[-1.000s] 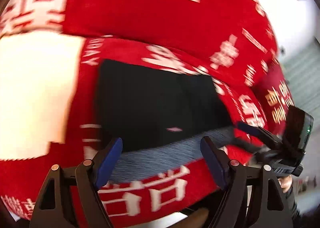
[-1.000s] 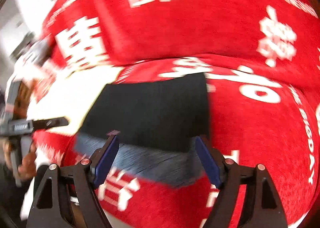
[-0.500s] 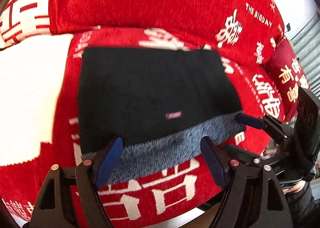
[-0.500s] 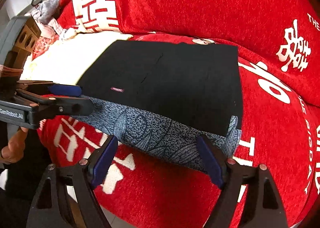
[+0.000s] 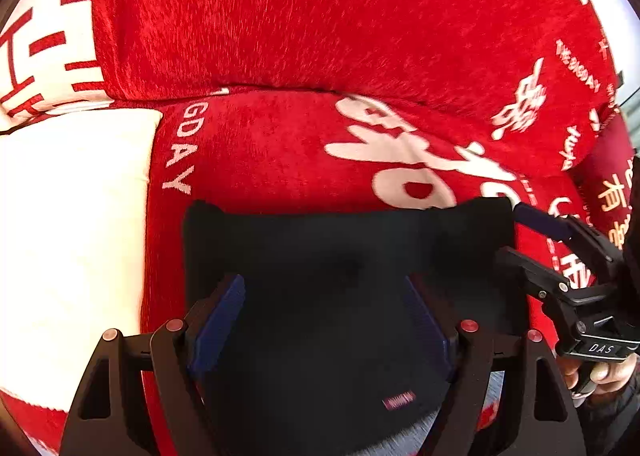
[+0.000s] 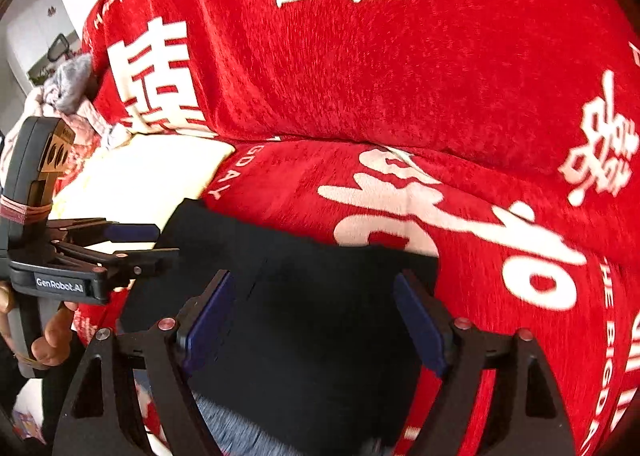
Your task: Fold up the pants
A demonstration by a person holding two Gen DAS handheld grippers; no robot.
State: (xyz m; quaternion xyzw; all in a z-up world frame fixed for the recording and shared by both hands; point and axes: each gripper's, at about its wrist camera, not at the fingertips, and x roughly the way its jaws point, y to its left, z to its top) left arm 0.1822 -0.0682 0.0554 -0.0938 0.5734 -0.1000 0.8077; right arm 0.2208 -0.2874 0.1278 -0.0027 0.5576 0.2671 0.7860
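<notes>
The folded black pants [image 5: 340, 256] lie flat on the red sofa seat, with a small red label [image 5: 399, 402] near the front and grey-blue lining showing at the front edge. They also show in the right wrist view [image 6: 320, 304]. My left gripper [image 5: 326, 320] is open, its fingers spread above the pants and empty. My right gripper [image 6: 312, 312] is open over the pants too, empty. Each gripper shows in the other's view, the right one [image 5: 560, 256] at the pants' right side and the left one [image 6: 100, 256] at their left side.
The sofa cover [image 5: 280, 36] is red plush with white characters, with its backrest rising behind the seat. A cream-white patch [image 5: 72, 216] lies left of the pants. Crumpled clothes [image 6: 68, 96] are piled at the sofa's far left end.
Both grippers have moved forward and down over the pants, which now fill the space between the fingers. The grey-blue lining is mostly out of sight. The jaws stay open.
</notes>
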